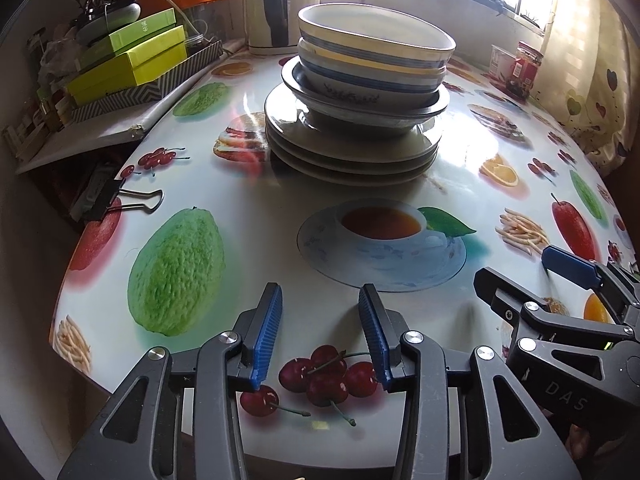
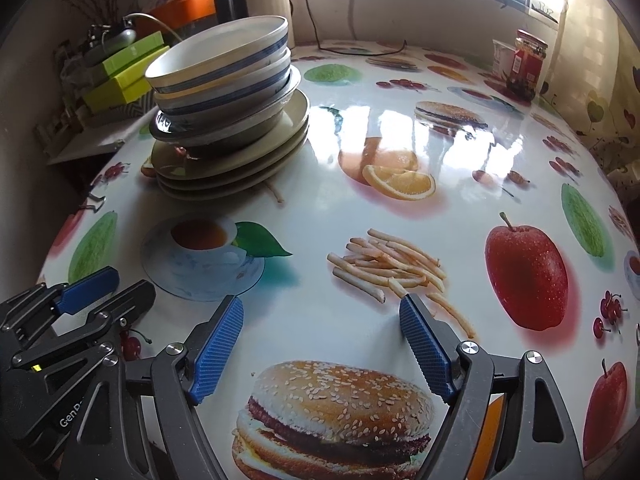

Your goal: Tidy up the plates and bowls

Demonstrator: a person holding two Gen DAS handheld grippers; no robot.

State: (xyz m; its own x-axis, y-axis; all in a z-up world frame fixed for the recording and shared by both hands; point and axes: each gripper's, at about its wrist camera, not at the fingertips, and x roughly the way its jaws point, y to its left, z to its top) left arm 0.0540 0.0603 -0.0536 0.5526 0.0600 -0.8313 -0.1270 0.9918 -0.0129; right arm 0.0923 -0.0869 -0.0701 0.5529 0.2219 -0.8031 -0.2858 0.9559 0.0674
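A single stack stands on the table: several white bowls with blue stripes (image 1: 376, 46) sit on several beige plates (image 1: 352, 152). The stack also shows in the right wrist view, bowls (image 2: 224, 68) over plates (image 2: 240, 156), at the far left. My left gripper (image 1: 320, 300) is open and empty, low over the table's near edge, well short of the stack. My right gripper (image 2: 320, 312) is open and empty, to the right of the left one, which shows in its view (image 2: 108, 288). The right gripper also shows in the left wrist view (image 1: 520, 268).
The table carries a glossy food-print cloth (image 2: 400, 208). A black binder clip (image 1: 116, 200) grips its left edge. Green boxes (image 1: 136, 60) sit on a side shelf at left. A kettle (image 1: 276, 4) stands behind the stack. A red jar (image 2: 528, 60) and a cup (image 2: 502, 56) stand far right.
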